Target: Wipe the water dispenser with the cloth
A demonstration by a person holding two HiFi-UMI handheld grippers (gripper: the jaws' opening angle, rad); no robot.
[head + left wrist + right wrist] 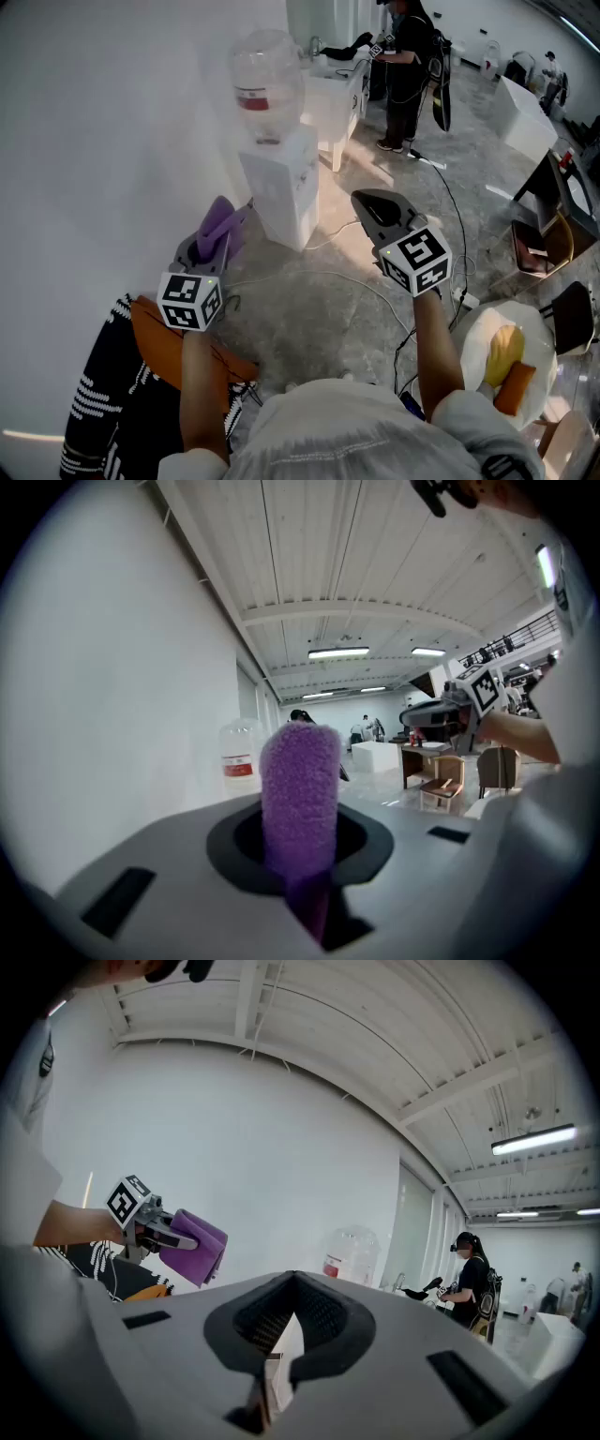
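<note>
While in left gripper (216, 238), cloth (300, 789) purple, fuzzy.

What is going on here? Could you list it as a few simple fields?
Left gripper: jaws shut on purple cloth
Right gripper: jaws together, nothing held
Water dispenser: white, by the wall, ahead of both grippers, untouched
Bottle: clear, on top of the dispenser
Wiping: not yet begun
</note>
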